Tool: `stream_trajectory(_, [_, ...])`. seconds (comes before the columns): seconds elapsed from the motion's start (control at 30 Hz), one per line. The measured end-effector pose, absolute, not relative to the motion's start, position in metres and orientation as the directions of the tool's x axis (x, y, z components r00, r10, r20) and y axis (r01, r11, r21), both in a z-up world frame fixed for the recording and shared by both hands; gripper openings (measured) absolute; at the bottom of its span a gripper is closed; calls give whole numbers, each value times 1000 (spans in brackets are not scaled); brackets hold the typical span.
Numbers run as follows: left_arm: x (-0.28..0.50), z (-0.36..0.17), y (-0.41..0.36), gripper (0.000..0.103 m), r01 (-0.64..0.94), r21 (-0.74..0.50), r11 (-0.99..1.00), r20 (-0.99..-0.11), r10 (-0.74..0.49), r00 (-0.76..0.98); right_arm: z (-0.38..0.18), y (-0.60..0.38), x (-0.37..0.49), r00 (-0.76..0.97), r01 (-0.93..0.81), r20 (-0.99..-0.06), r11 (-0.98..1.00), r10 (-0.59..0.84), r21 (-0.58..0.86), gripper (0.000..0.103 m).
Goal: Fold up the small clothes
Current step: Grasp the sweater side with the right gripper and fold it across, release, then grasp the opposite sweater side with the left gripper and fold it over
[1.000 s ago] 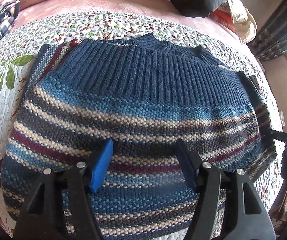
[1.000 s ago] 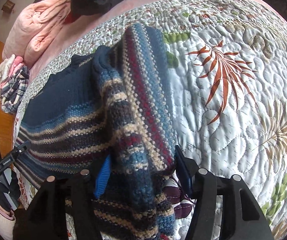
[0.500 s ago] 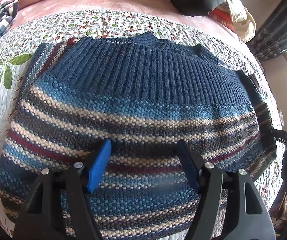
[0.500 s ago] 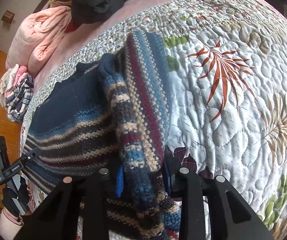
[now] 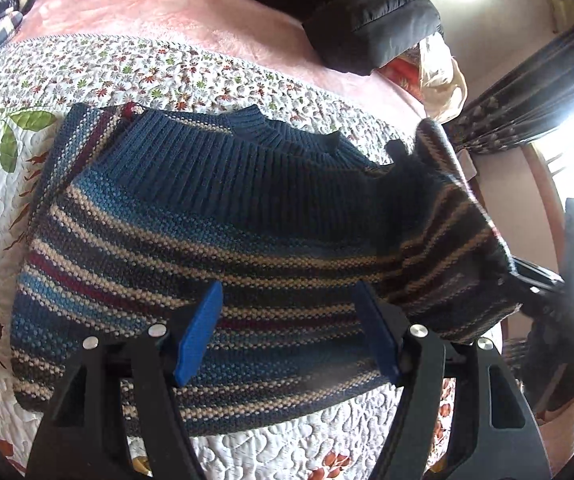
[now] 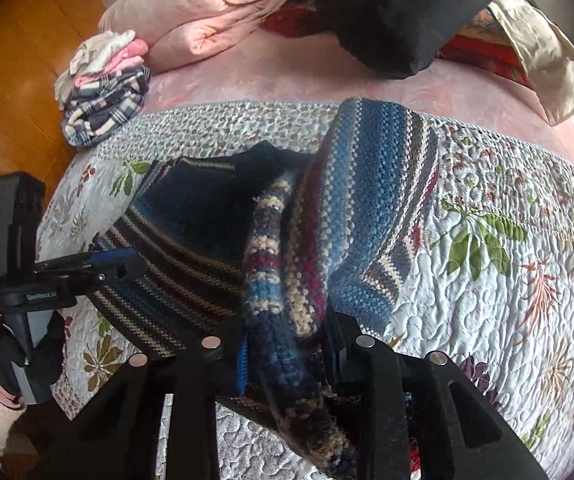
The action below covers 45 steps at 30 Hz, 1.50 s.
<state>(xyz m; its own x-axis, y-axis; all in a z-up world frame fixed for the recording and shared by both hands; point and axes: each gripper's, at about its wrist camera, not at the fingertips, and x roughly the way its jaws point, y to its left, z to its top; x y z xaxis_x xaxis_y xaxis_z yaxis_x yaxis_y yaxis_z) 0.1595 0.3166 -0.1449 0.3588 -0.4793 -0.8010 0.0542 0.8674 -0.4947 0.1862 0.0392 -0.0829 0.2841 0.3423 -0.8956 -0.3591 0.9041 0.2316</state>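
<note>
Right gripper [image 6: 287, 354] low over quilt [image 6: 507, 280], jaws pinching bunched side of striped sweater [image 5: 207, 220], lifted off the bed; left gripper [image 5: 291, 328] hovers above sweater's hem, jaws spread, empty; bare quilt right of the fold.

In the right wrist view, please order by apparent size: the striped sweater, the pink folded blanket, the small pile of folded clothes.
1. striped sweater, though it is nearest the camera
2. pink folded blanket
3. small pile of folded clothes
</note>
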Motion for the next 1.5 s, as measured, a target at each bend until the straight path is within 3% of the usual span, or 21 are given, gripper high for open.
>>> stream_trajectory(0.23, [166, -157, 321, 67, 4, -570, 822, -774, -538, 333, -125, 87, 180, 228, -430, -952, 899, 202, 88, 32])
stream_trajectory(0.5, [170, -178, 327, 66, -66, -641, 765, -744, -598, 298, -140, 96, 178, 176, -435, -953, 888, 245, 148, 58])
stream_trajectory(0.73, [181, -179, 314, 66, -59, -674, 736, -718, -634, 287, -119, 67, 183, 164, -354, -912, 886, 375, 301, 59])
stream_trajectory(1.0, [198, -176, 281, 66, -13, -712, 702, -677, -681, 277, -83, -19, 176, 261, -190, -848, 886, 461, 423, 59])
stream_trajectory(1.37, [228, -203, 226, 66, -37, -706, 708, -698, -686, 206, -138, -92, 156, 253, -2, -846, 875, 468, 484, 58])
stream_trajectory(1.43, [230, -206, 216, 61, -36, -692, 721, -712, -673, 203, -145, -96, 153, 254, 14, -846, 873, 468, 487, 58])
stream_trajectory(1.5, [231, -206, 211, 47, -38, -691, 722, -711, -670, 211, -150, -100, 151, 254, 28, -847, 872, 467, 489, 58])
